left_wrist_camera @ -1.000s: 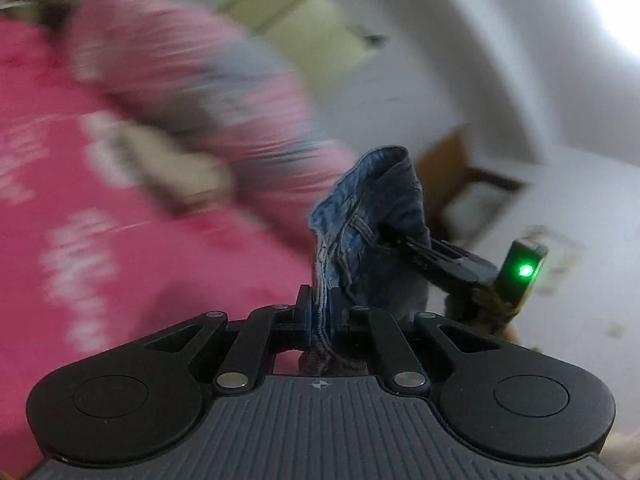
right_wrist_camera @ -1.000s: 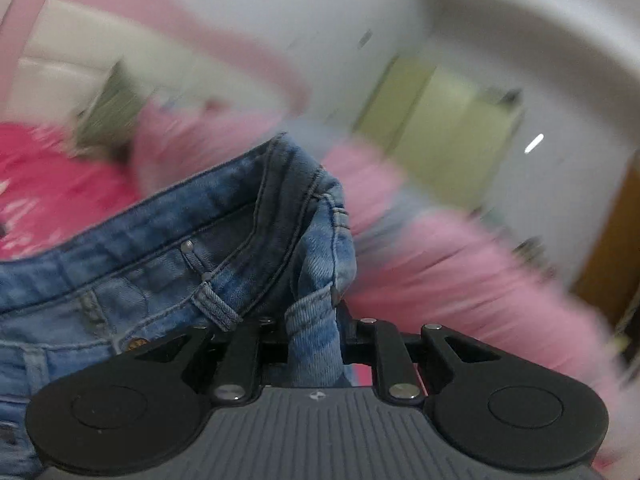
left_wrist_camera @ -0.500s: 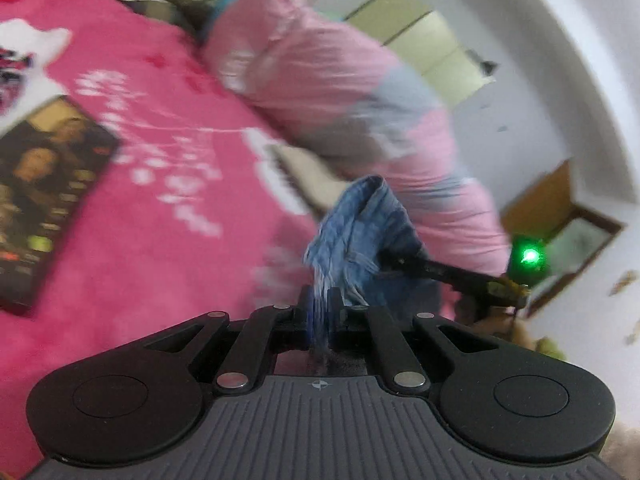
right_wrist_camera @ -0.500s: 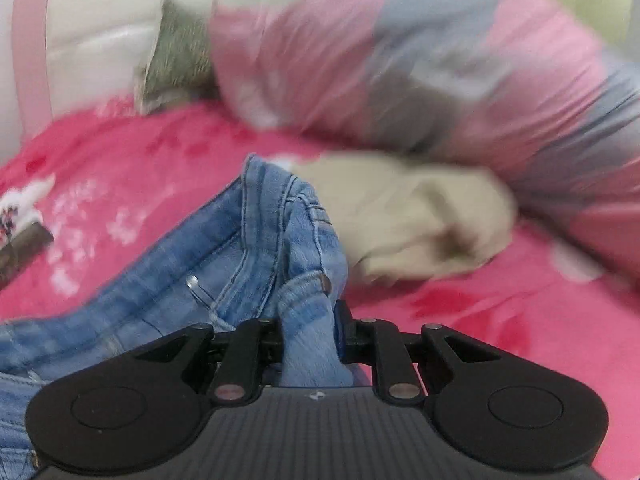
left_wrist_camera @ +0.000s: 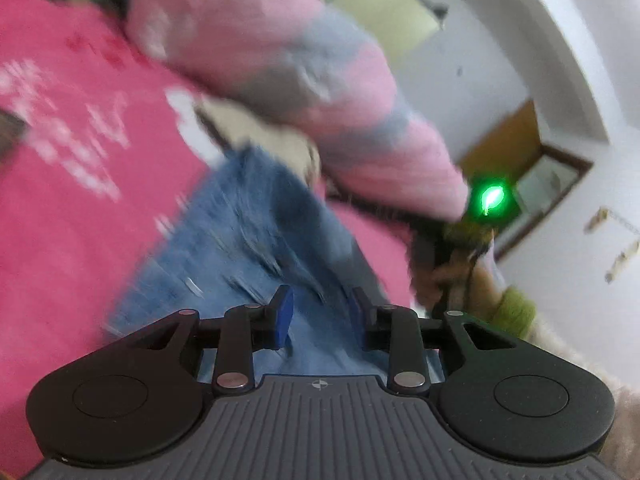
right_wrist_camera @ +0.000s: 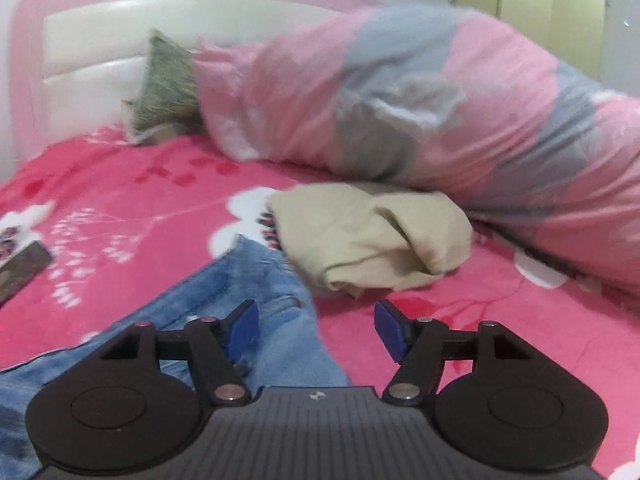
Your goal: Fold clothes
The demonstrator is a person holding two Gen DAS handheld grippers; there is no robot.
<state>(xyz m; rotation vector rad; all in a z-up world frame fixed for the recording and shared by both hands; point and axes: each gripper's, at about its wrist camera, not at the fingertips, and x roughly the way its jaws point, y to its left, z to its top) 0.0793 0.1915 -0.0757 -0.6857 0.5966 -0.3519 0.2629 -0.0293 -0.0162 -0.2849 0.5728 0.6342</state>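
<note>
Both claws have just been opening up: the left claw (left_wrist_camera: 320,316) and right claw (right_wrist_camera: 316,326) are gaping, pads clear of the jeans (right_wrist_camera: 256,276), which are lying on the pink bed (right_wrist_camera: 120,208) beneath them, touching a beige garment (right_wrist_camera: 360,236) beside the rolled-up duvet (right_wrist_camera: 440,92).

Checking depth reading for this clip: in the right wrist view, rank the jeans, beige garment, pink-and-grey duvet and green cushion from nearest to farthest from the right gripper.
1. Jeans, under the right gripper, lower left.
2. Beige garment, just ahead, centre.
3. Pink-and-grey duvet, behind it, right.
4. Green cushion, against the headboard, upper left.
</note>
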